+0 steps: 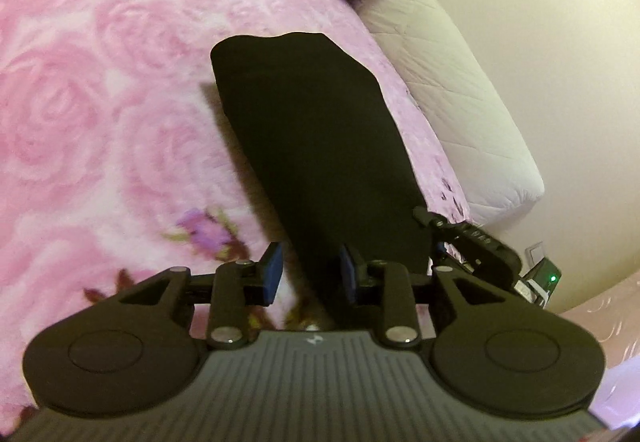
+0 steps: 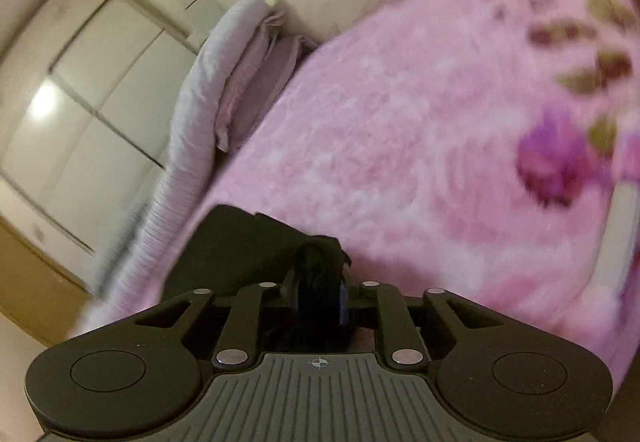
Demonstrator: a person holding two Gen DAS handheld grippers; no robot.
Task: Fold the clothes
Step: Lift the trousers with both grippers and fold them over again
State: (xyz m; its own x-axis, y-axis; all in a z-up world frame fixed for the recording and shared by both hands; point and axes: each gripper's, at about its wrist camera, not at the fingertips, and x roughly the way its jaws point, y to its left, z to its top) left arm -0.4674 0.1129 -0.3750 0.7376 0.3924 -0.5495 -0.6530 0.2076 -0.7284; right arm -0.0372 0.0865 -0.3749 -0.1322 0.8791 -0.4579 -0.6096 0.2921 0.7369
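Left tool (image 1: 308, 274) has its pads apart over a black garment (image 1: 312, 146) near the bed's (image 1: 100, 102) edge. Right tool (image 2: 320, 296) is clamped on the garment's end. No readable writing.

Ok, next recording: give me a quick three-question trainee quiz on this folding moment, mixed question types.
1. True or false: the right gripper has its jaws shut on the black garment.
2. The left gripper jaws are: A) open B) shut on cloth.
3. Fill in: the garment lies on a pink ____ with a rose pattern.

Key: 1 true; 2 A; 3 blanket.
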